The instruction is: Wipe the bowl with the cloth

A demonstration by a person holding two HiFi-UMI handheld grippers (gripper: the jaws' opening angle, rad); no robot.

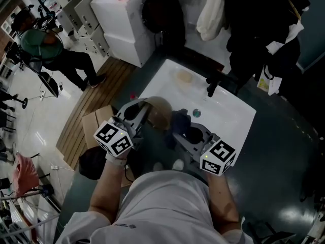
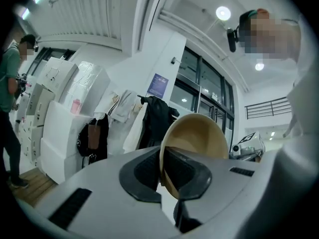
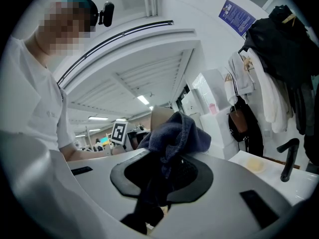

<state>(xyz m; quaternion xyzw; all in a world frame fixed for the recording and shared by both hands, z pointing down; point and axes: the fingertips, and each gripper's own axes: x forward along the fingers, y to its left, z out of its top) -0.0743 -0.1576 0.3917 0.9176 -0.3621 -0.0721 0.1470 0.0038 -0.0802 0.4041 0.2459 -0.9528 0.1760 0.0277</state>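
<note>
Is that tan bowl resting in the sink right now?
No, the left gripper has its jaws shut on the rim of the bowl, holding it up on edge.

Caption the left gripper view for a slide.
A tan bowl stands on edge, rim clamped in the left hand-held gripper.

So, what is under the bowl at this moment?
The white sink lies below the bowl, which the left gripper holds by its rim. The drain shows beside it; the basin part right beneath is covered.
</note>
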